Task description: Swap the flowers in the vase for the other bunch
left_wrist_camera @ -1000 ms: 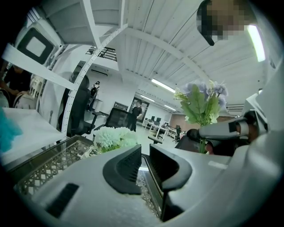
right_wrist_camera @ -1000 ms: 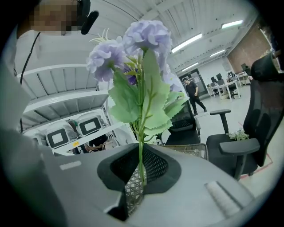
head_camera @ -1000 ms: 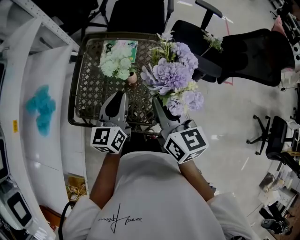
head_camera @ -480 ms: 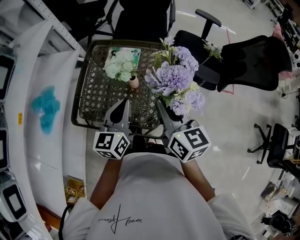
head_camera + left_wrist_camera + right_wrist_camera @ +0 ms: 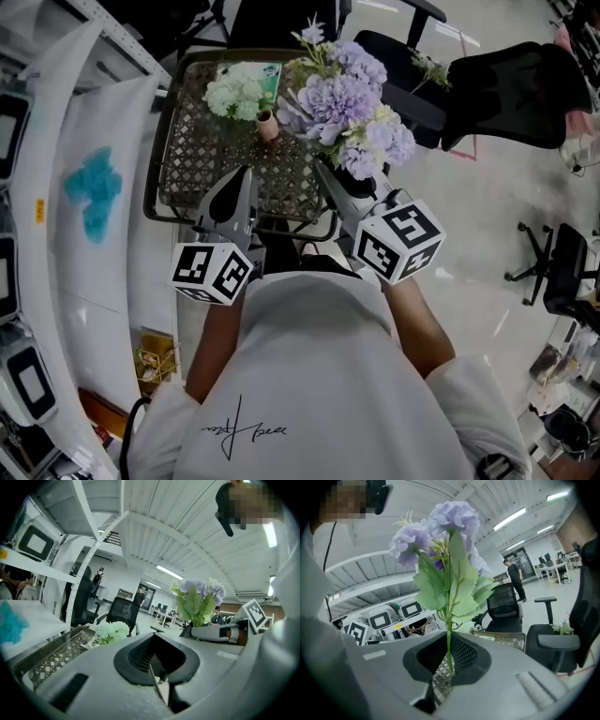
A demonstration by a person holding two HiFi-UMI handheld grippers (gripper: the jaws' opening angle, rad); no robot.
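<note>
There were two grippers, two bunches of flowers, one vase and one table.

The left gripper [image 5: 245, 174] [image 5: 153, 668] had its jaws pressed together with nothing between them. It pointed across the near edge of the wire-mesh table [image 5: 187, 164].

The right gripper [image 5: 322, 176] [image 5: 449, 666] was clamped on the thin green stems of the purple bunch [image 5: 349, 105] [image 5: 440, 531]. The bunch stood upright from its jaws, and the blooms spread over the table's right-hand far corner and past its edge.

Ahead of the left gripper and a little to its right, the small pink vase [image 5: 267, 125] stood on the mesh. It held the white bunch [image 5: 234, 94] [image 5: 111, 631], which leaned away toward the far edge. The vase was just left of the purple blooms, and the views did not show whether they touched.

Bare mesh lay between the left gripper's tip and the vase.

To the left gripper's left, a white shelf [image 5: 98, 141] ran close along the table. To the right gripper's right there was open floor. One black office chair [image 5: 511, 84] stood beyond the flowers on that side.
</note>
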